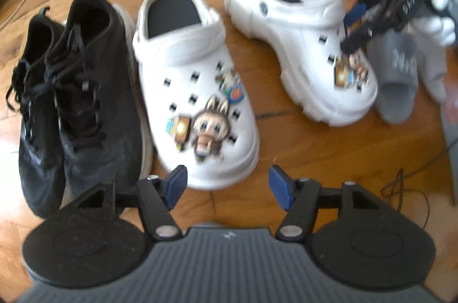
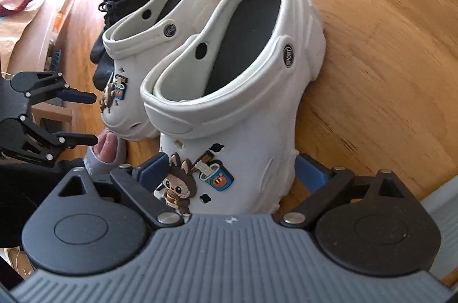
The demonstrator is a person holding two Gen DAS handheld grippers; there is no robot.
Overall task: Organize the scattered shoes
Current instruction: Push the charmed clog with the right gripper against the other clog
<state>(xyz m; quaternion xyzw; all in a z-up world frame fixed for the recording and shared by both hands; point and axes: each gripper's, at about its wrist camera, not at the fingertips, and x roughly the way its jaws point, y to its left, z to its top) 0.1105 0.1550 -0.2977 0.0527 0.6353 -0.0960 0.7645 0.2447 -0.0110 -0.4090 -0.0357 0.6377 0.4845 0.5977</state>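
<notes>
Right gripper point(image 2: 229, 171) clamps the toe of one white platform foam clog with cartoon charms point(image 2: 243, 91), standing on the wooden floor point(image 2: 372, 17). Left gripper point(image 1: 227, 182) spread wide, empty, just short of the matching second white clog point(image 1: 194, 91). Black lace-up sneaker pair point(image 1: 71, 91) beside that. Grey slides point(image 1: 400, 79) behind the held clog.

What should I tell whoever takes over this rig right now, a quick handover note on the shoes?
Left tool: open, empty, hovering in front of the near white clog.
Right tool: fingers on either side of the toe of the second white clog; whether it is clamped cannot be told.
Done: black sneakers paired side by side, near clog lined up beside them.
Left: bring the second clog parallel and close to its mate, then pair the grey slides, one lying behind the other beyond the clogs.
</notes>
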